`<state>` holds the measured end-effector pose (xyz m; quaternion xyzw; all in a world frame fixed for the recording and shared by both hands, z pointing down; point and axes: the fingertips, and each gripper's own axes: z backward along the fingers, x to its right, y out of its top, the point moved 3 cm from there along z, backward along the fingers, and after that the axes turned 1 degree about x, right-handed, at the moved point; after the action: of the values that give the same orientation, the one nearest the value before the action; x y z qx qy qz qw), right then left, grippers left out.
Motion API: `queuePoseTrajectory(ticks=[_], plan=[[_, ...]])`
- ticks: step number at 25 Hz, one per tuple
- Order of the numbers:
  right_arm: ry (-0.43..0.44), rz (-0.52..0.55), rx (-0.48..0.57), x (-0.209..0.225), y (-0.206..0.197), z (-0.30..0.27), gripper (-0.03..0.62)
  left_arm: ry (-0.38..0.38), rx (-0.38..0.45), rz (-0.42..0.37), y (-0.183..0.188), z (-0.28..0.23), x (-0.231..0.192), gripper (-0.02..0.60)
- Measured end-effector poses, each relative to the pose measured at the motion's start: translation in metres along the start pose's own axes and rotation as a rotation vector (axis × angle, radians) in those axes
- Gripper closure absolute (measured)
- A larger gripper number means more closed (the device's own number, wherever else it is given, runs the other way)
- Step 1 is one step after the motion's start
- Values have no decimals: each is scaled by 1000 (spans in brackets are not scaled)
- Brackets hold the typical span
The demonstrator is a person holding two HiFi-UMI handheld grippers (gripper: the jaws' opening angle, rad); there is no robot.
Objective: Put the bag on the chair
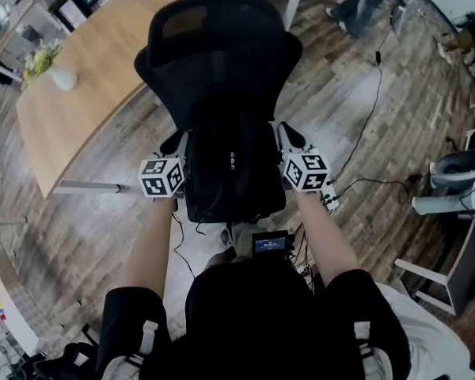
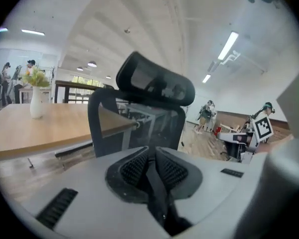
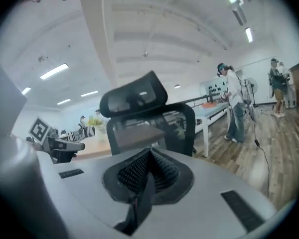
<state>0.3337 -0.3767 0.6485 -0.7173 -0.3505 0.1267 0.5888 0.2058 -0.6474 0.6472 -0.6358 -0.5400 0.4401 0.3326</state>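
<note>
A black bag (image 1: 233, 169) hangs between my two grippers, right in front of the backrest of a black mesh office chair (image 1: 222, 50). It hides the seat, so I cannot tell whether it rests on it. My left gripper (image 1: 176, 143) holds the bag's left side; in the left gripper view its jaws (image 2: 150, 156) are shut on a black strap (image 2: 157, 188). On the bag's right side is my right gripper (image 1: 287, 137), whose jaws (image 3: 148, 163) are likewise shut on a black strap (image 3: 141, 200). Both gripper views look at the chair's backrest (image 2: 134, 128) and headrest (image 3: 134, 98).
A wooden table (image 1: 95, 93) with a white vase (image 1: 63, 77) stands left of the chair. A cable (image 1: 372, 109) runs over the wood floor at the right, near white equipment (image 1: 459, 184). People stand far off (image 3: 234, 103) in the room.
</note>
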Motion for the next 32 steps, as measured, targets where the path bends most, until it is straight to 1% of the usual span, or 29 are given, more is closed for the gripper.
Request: queuePoseTrajectory(ticks=[3, 5, 7, 10, 13, 15, 17, 19, 21, 23, 26, 27, 30, 32], plan=[[13, 46, 118, -22, 50, 42, 582, -28, 122, 44, 42, 39, 22, 574], [12, 77, 189, -35, 81, 70, 582, -51, 208, 35, 71, 65, 40, 577], [23, 94, 249, -48, 106, 99, 582, -62, 258, -20, 89, 93, 61, 578], [42, 139, 339, -66, 139, 142, 582, -62, 306, -120, 109, 132, 87, 578], [51, 177, 384, -81, 153, 174, 583, -38, 361, -187, 119, 175, 106, 578], [46, 202, 390, -90, 151, 189, 583, -15, 374, -231, 118, 198, 115, 578], [44, 208, 383, -100, 144, 200, 582, 1, 367, -256, 111, 213, 122, 578], [64, 187, 360, -107, 132, 207, 582, 16, 370, -250, 104, 224, 127, 578], [82, 166, 342, -110, 118, 213, 582, 53, 382, -245, 98, 234, 127, 578], [78, 142, 327, -109, 108, 216, 583, 88, 385, -229, 91, 240, 124, 578], [97, 44, 296, -101, 92, 222, 583, 107, 353, -190, 74, 245, 117, 578], [100, 30, 286, -99, 86, 225, 583, 116, 350, -188, 69, 247, 116, 578], [91, 50, 262, -96, 74, 232, 583, 135, 339, -194, 55, 254, 114, 578], [88, 71, 252, -96, 71, 232, 583, 131, 322, -180, 46, 255, 115, 577]])
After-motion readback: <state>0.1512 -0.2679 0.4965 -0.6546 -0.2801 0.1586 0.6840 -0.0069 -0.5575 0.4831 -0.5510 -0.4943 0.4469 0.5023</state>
